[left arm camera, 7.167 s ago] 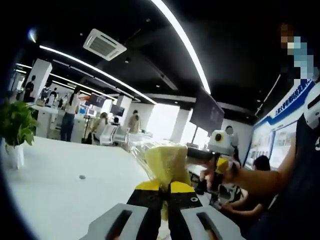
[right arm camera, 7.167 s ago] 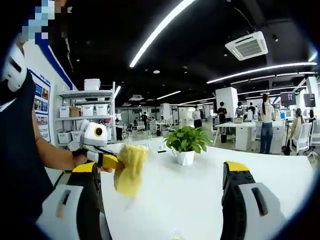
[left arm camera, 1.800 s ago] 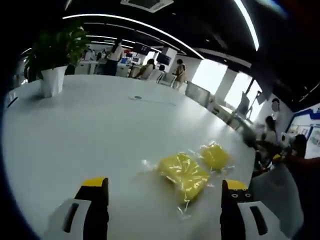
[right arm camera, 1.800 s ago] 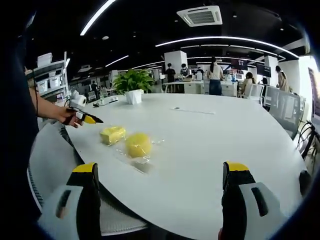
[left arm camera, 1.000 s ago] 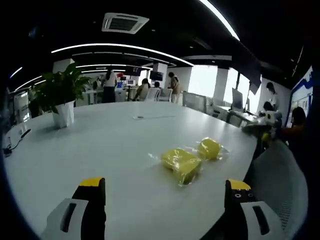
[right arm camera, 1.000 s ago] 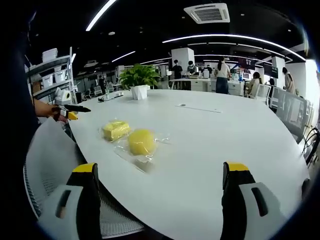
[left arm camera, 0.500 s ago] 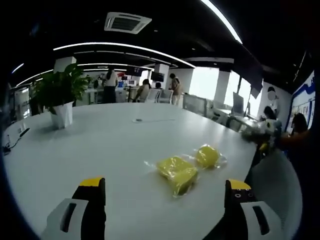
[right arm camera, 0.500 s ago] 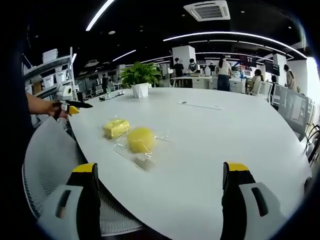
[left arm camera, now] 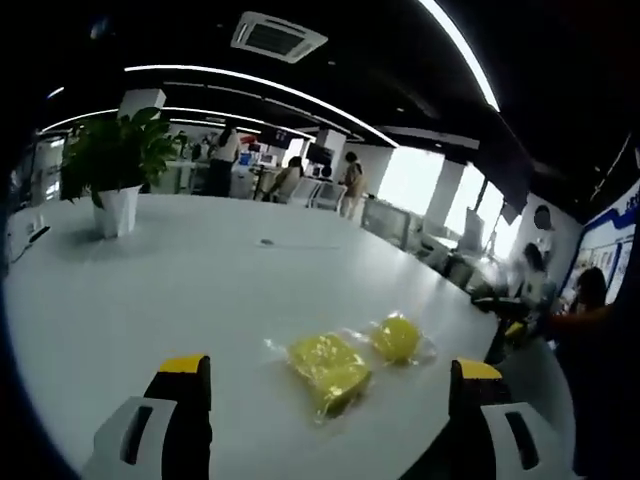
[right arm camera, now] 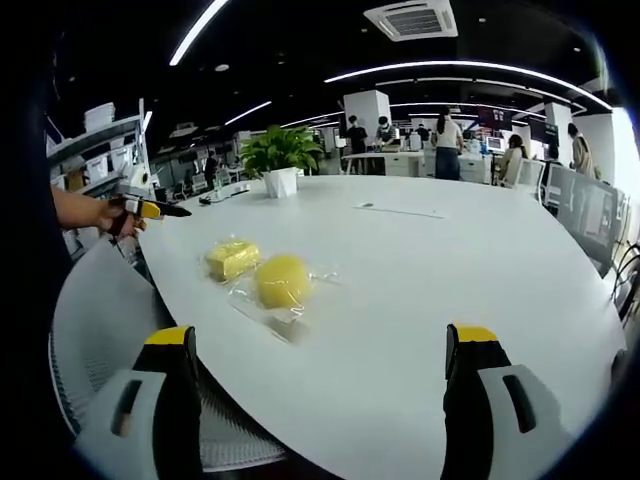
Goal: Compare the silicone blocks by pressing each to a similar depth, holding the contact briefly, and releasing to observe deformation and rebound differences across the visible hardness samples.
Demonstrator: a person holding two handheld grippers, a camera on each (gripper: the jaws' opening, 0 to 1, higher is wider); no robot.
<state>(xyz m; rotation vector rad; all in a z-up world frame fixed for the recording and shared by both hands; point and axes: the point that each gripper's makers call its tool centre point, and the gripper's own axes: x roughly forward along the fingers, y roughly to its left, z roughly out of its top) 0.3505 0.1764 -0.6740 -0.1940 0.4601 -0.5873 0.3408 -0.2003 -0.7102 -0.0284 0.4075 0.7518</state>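
Two yellow silicone blocks [right arm camera: 232, 258] [right arm camera: 283, 279] in clear wrappers, one potted plant [right arm camera: 280, 158], one white table [right arm camera: 450, 260].

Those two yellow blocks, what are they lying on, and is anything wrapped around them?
Both yellow blocks lie on the white table, each inside clear plastic wrap. Their undersides are hidden.

Two yellow silicone blocks [right arm camera: 258, 270] are seen in clear glossy wrap on the white table [right arm camera: 430, 290]. Beyond the blocks, green leaves are shown in a white pot [right arm camera: 279, 182]. Right gripper [right arm camera: 318, 390] jaws are black with yellow tips on grey bodies; the left gripper [left arm camera: 325, 405] is coloured the same. Behind the table, the ceiling is black, crossed by white light strips [left arm camera: 240, 82].
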